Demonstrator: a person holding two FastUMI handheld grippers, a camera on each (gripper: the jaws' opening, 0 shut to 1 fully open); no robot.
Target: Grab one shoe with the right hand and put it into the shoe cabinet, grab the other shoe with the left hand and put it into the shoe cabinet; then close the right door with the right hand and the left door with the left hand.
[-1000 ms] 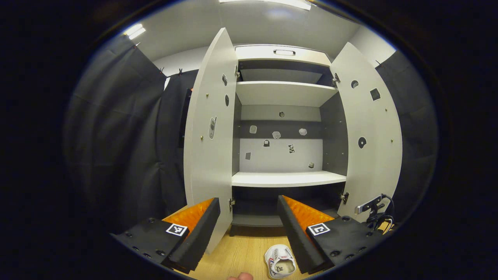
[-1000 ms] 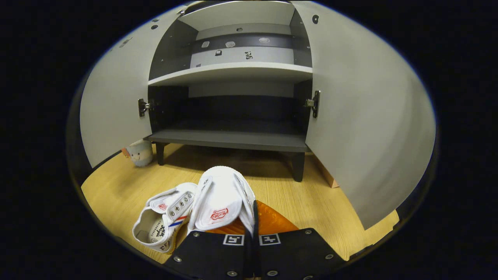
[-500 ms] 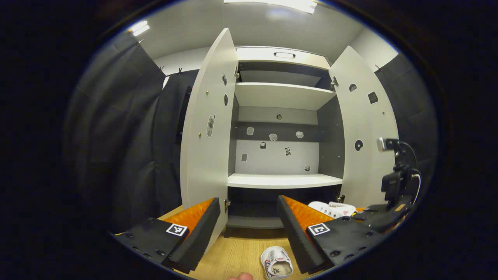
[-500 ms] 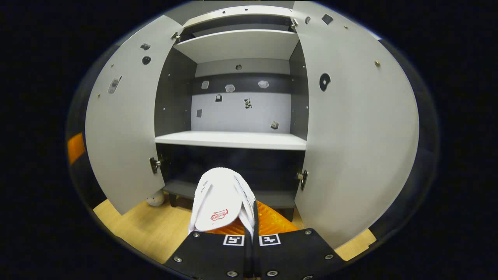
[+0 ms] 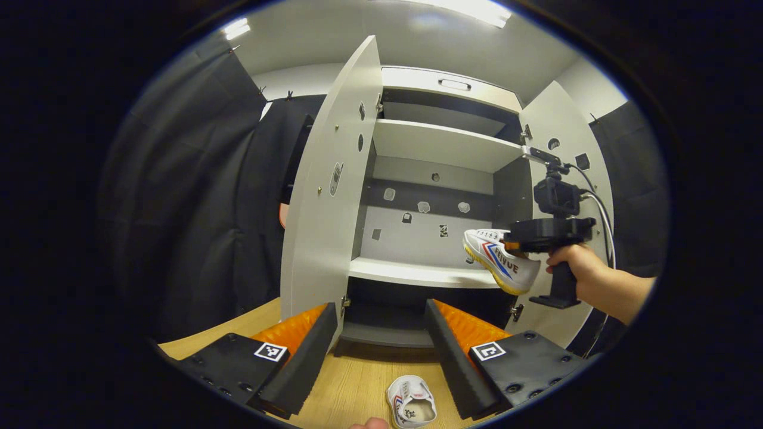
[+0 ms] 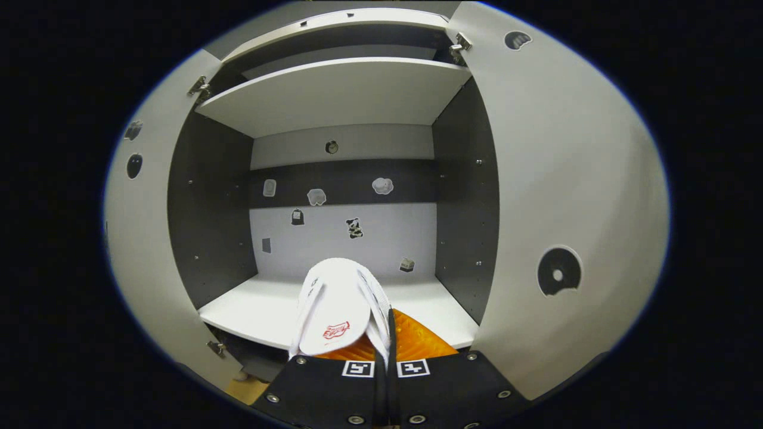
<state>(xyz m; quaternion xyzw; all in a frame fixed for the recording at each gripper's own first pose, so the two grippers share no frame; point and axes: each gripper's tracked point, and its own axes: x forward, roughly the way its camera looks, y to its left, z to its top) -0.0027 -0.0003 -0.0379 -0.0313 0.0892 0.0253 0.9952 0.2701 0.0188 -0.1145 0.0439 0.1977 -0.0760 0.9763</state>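
1. The right gripper (image 6: 381, 351) has its 2 fingers clamped together on a white sneaker (image 6: 337, 310), pinching the shoe's side wall between them.
2. In the left gripper view the same right gripper (image 5: 517, 244) is raised at the right side of the shoe cabinet (image 5: 435, 143), held by a person's hand (image 5: 572, 262) on its grip; the sneaker (image 5: 501, 259) hangs from it with its toe pointing into the cabinet.
3. That sneaker sits just above the front right part of the white middle shelf (image 5: 417, 274); whether its sole touches the shelf I cannot tell.
4. In the right gripper view the middle shelf (image 6: 262, 307) lies right behind the held shoe, with the upper shelf (image 6: 334, 92) overhead.
5. The left gripper (image 5: 381, 348) is spread wide with nothing between its fingers, low over the wooden floor (image 5: 351, 387).
6. The second white sneaker (image 5: 411, 405) lies on the floor just beneath the left gripper, opening upward, in front of the cabinet.
7. Both doors stand open: the left door (image 5: 328, 196) and the right door (image 5: 566, 149).
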